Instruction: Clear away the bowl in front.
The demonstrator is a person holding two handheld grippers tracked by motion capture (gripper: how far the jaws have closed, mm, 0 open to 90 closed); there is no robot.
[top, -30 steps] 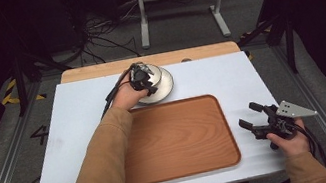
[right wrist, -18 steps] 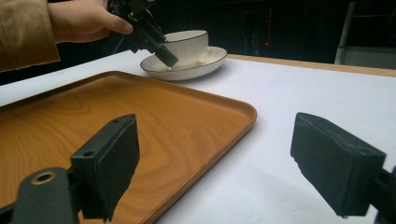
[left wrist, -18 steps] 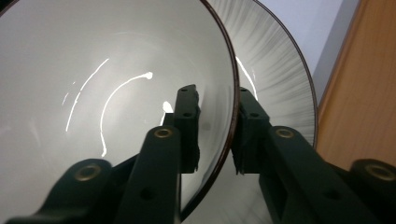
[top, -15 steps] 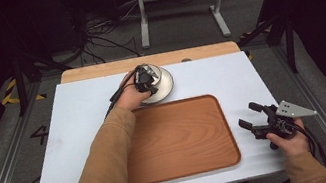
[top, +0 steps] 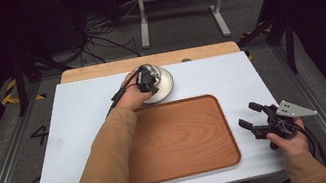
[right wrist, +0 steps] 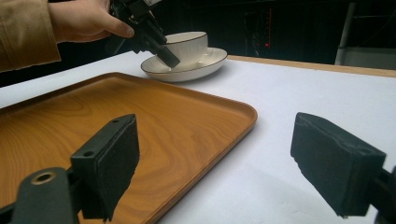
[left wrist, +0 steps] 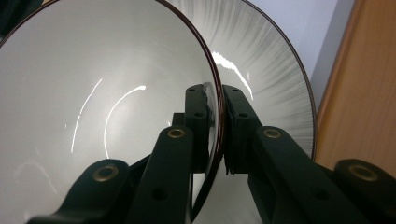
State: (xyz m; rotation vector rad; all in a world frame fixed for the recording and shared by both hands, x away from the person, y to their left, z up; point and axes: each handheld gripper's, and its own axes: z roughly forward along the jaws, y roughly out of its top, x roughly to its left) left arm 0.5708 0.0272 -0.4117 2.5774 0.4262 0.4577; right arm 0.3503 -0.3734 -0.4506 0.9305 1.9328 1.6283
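The left gripper [top: 149, 77] has just been closing and its fingers [left wrist: 198, 126] now clamp the rim of the white cup [right wrist: 187, 46], one finger inside the wall and one outside. The cup sits on its saucer [right wrist: 201, 67] at the far side of the desk [top: 80, 121], just beyond the wooden tray [top: 184, 138]. The right gripper [top: 252, 117] rests near the tray's right edge, well apart from the cup, its fingers [right wrist: 114, 158] spread wide around nothing.
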